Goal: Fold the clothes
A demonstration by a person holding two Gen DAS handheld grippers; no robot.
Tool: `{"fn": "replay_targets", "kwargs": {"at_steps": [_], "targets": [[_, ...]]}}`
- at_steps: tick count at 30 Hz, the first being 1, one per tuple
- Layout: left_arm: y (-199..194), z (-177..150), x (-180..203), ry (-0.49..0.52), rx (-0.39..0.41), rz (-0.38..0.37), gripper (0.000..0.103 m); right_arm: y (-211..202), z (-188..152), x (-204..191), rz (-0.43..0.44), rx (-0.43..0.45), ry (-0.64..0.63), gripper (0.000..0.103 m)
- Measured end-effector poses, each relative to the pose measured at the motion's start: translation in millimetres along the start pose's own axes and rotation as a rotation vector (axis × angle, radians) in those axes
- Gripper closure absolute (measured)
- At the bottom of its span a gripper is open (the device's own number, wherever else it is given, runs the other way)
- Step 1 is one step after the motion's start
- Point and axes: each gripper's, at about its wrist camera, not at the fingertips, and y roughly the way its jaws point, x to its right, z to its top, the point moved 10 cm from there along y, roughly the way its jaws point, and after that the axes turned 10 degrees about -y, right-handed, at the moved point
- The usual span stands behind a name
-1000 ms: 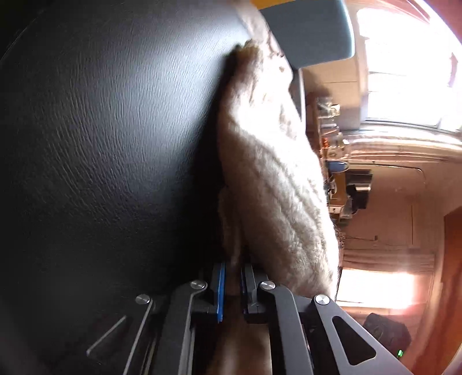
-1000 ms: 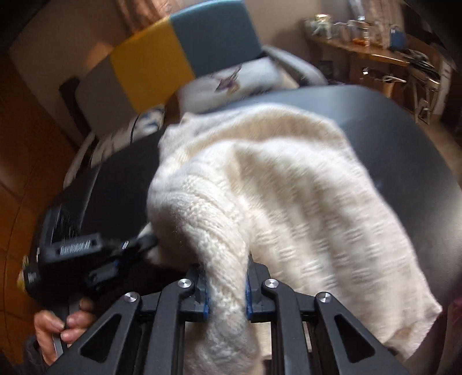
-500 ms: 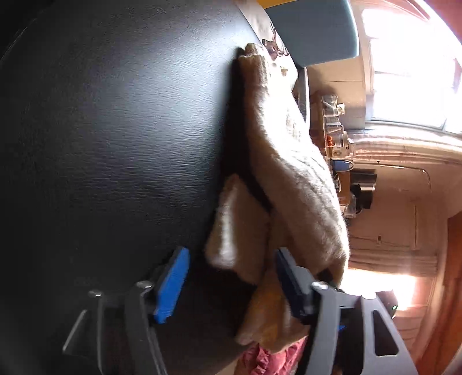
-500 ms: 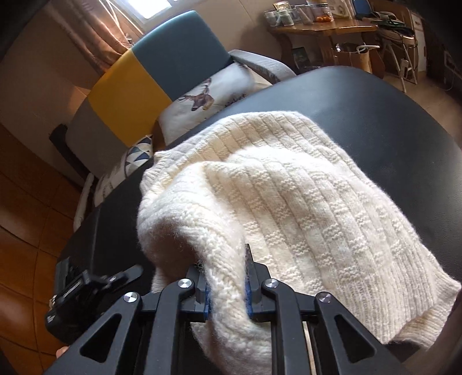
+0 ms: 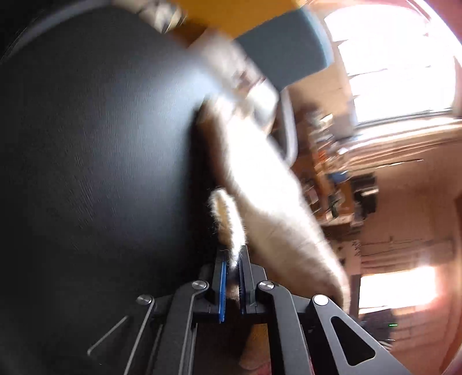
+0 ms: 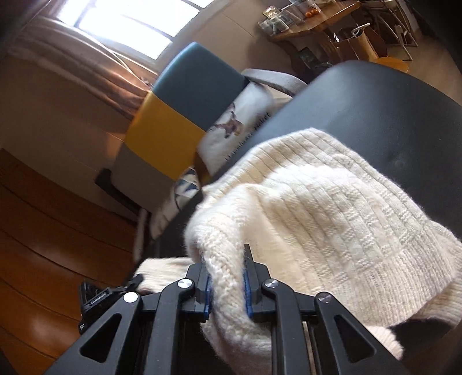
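A cream knitted sweater point(image 6: 323, 207) lies bunched on a black leather table point(image 6: 389, 115). My right gripper point(image 6: 226, 268) is shut on a thick fold of the sweater and holds it raised. In the left wrist view the picture is blurred; the sweater point(image 5: 268, 178) runs along the table's point(image 5: 86, 158) right side. My left gripper point(image 5: 232, 259) is shut on a thin edge of the sweater. The left gripper also shows at the lower left of the right wrist view point(image 6: 101, 297).
A chair with a blue, yellow and grey back point(image 6: 184, 106) stands behind the table with a printed cushion point(image 6: 239, 127) on it. A cluttered wooden desk point(image 6: 317, 17) is at the back right. A bright window point(image 5: 398, 57) and wooden floor point(image 6: 43, 230) surround the table.
My left gripper was shut on the sweater, opened half a second ago, and has shut again on its edge. My right gripper kept its hold and lifted, tilting the view.
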Motion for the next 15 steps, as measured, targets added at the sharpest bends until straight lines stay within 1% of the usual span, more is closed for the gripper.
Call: {"fn": "replay_targets", "kwargs": {"at_steps": [2,3,6,7,9,10,11,14,15], "targets": [[-35,30,17,0.029,0.068,-0.057,0.096,-3,0,-6,0.021,0.005,0.010,0.088],[-61,46,21,0.042,0.117,-0.078,0.096,-2,-3,-8,0.017,0.000,0.008,0.088],[-133,88,-1,0.028,0.231,-0.093,0.096,9,-15,-8,-0.017,-0.035,-0.001,0.088],[-166,96,-22,0.012,0.267,-0.088,0.096,15,-21,-8,-0.036,-0.052,-0.008,0.088],[-246,104,-81,-0.030,0.336,-0.067,0.096,29,-34,-9,-0.074,-0.092,-0.032,0.088],[-273,110,-102,-0.051,0.374,-0.054,0.096,36,-41,-13,-0.073,-0.115,-0.040,0.086],[-292,116,-118,-0.075,0.414,-0.041,0.096,43,-48,-15,-0.075,-0.140,-0.053,0.085],[-350,125,-168,-0.147,0.516,-0.009,0.096,64,-65,-21,-0.144,-0.201,-0.119,0.083],[-370,129,-189,-0.181,0.550,0.004,0.096,70,-70,-23,-0.149,-0.219,-0.127,0.082]]}}
